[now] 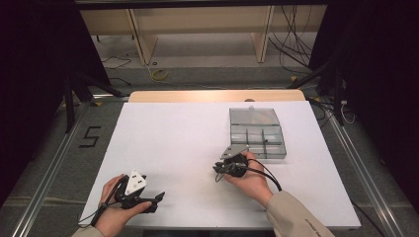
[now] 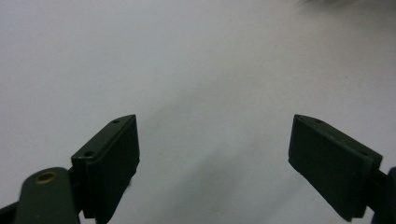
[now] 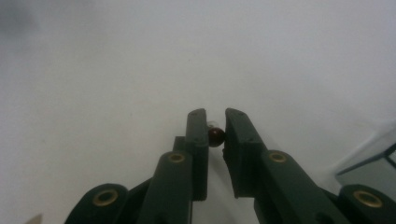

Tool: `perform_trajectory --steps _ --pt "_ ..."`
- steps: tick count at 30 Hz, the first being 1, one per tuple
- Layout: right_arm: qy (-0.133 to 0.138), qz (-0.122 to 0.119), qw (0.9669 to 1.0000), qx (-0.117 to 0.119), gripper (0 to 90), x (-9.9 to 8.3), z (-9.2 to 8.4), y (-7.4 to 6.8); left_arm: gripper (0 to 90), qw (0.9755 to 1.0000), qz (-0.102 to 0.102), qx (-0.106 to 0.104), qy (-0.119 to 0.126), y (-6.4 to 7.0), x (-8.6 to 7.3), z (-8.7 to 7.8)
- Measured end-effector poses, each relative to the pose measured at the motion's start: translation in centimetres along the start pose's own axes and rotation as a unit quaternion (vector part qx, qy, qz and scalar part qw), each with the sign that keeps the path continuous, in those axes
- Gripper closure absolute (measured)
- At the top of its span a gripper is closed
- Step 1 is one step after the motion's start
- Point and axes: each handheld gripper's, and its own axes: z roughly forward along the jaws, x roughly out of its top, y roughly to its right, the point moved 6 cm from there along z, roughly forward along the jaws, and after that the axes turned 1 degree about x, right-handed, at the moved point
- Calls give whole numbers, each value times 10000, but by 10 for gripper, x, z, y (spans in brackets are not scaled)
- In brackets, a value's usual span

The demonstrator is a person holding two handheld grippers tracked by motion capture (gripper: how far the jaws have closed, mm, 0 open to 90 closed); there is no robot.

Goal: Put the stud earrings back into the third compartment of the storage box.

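Note:
In the right gripper view a small dark red bead (image 3: pixel 215 136) is pinched between my right gripper's (image 3: pixel 215 122) two black pads, just above the white table. From above, that right gripper (image 1: pixel 220 170) lies low on the sheet, pointing left, just in front of the clear plastic compartment box (image 1: pixel 257 133). My left gripper (image 1: pixel 157 197) rests near the table's front left, pointing right. Its jaws (image 2: pixel 215 140) stand wide apart over bare white surface with nothing between them.
The compartment box has its lid (image 1: pixel 254 116) folded back flat toward the far side. A white sheet (image 1: pixel 178 143) covers the table. The box's clear corner (image 3: pixel 373 158) sits at the right edge of the right gripper view.

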Motion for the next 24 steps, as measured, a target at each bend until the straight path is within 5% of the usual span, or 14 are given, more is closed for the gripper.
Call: perform_trajectory --steps 24 --pt "358 238 9988 -222 804 8 -31 21 159 10000 -35 15 17 -1 0 0"
